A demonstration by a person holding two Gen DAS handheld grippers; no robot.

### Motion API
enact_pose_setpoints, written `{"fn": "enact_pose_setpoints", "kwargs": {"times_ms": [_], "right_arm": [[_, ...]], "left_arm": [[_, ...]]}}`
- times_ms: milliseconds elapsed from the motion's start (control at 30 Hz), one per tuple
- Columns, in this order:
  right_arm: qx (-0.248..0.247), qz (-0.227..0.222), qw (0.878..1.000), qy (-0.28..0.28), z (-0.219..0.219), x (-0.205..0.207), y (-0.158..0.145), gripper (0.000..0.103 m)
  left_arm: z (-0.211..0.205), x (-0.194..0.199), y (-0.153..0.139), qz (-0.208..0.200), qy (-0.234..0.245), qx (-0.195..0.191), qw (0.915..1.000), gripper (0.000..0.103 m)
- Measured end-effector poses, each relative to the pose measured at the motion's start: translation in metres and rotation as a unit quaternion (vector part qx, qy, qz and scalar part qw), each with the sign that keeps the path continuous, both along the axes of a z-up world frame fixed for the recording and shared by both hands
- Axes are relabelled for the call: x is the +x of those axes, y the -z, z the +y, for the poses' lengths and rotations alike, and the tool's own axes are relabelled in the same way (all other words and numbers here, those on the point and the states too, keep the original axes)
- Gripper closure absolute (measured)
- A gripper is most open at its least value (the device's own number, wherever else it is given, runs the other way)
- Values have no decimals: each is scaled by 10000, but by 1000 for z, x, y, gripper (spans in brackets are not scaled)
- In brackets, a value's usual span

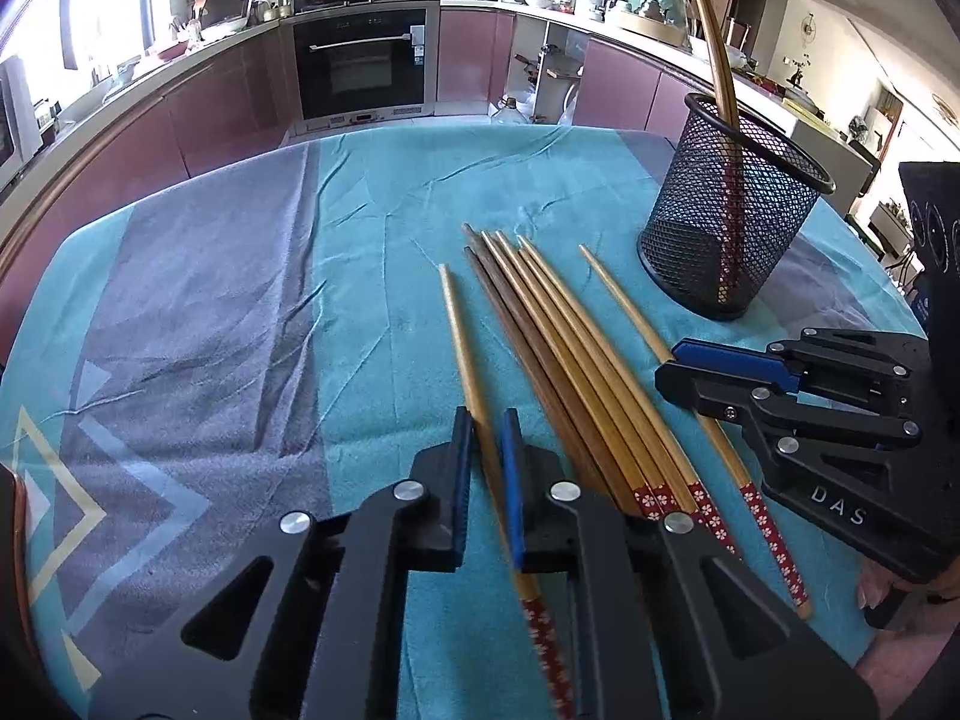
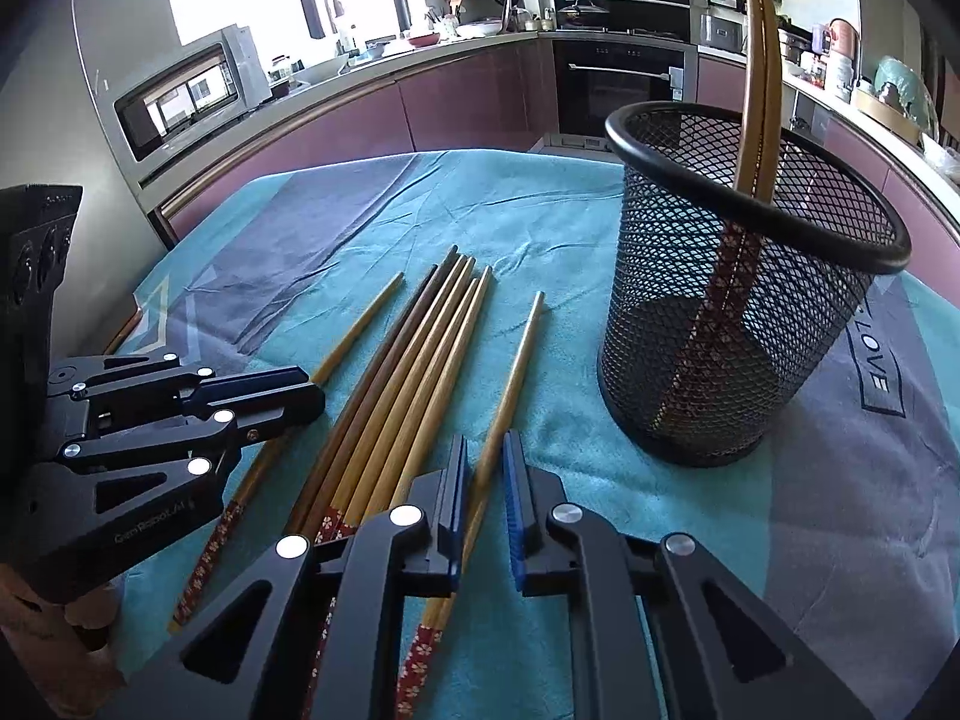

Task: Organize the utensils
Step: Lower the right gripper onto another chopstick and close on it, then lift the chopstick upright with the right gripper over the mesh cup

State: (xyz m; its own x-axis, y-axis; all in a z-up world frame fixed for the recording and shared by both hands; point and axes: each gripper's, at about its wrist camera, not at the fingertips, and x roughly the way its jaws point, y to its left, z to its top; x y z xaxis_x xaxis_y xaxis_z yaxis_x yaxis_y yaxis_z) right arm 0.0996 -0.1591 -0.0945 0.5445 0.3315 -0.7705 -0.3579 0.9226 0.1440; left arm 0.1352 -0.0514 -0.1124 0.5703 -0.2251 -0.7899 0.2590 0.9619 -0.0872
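Several wooden chopsticks with red flowered ends lie on the teal cloth. A bundle (image 1: 576, 360) (image 2: 396, 384) lies in the middle. My left gripper (image 1: 486, 450) (image 2: 300, 399) is open, its jaws either side of the leftmost single chopstick (image 1: 465, 348) (image 2: 354, 330). My right gripper (image 2: 486, 468) (image 1: 675, 363) is open, its jaws either side of the rightmost single chopstick (image 2: 513, 378) (image 1: 624, 300). A black mesh cup (image 1: 729, 210) (image 2: 744, 276) stands to the right and holds two chopsticks (image 2: 757, 60) (image 1: 714, 42) upright.
The table wears a teal and grey cloth (image 1: 240, 300) (image 2: 840, 480). Kitchen counters, an oven (image 1: 360, 60) and a microwave (image 2: 192, 96) run behind the table.
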Motion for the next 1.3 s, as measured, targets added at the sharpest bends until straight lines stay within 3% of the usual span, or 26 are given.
{"fn": "enact_pose_setpoints", "kwargs": {"times_ms": [367, 800, 1300], "right_arm": [[-176, -30, 9998, -36, 3, 0, 0, 97], [377, -7, 9993, 7, -12, -6, -7, 98], [974, -442, 9940, -235, -18, -27, -40, 98]], "left_arm": [[0, 1, 1, 20, -69, -26, 10000, 94], [10, -4, -4, 12, -215, -299, 9993, 96], [20, -27, -48, -400, -42, -822, 9958, 96]]}}
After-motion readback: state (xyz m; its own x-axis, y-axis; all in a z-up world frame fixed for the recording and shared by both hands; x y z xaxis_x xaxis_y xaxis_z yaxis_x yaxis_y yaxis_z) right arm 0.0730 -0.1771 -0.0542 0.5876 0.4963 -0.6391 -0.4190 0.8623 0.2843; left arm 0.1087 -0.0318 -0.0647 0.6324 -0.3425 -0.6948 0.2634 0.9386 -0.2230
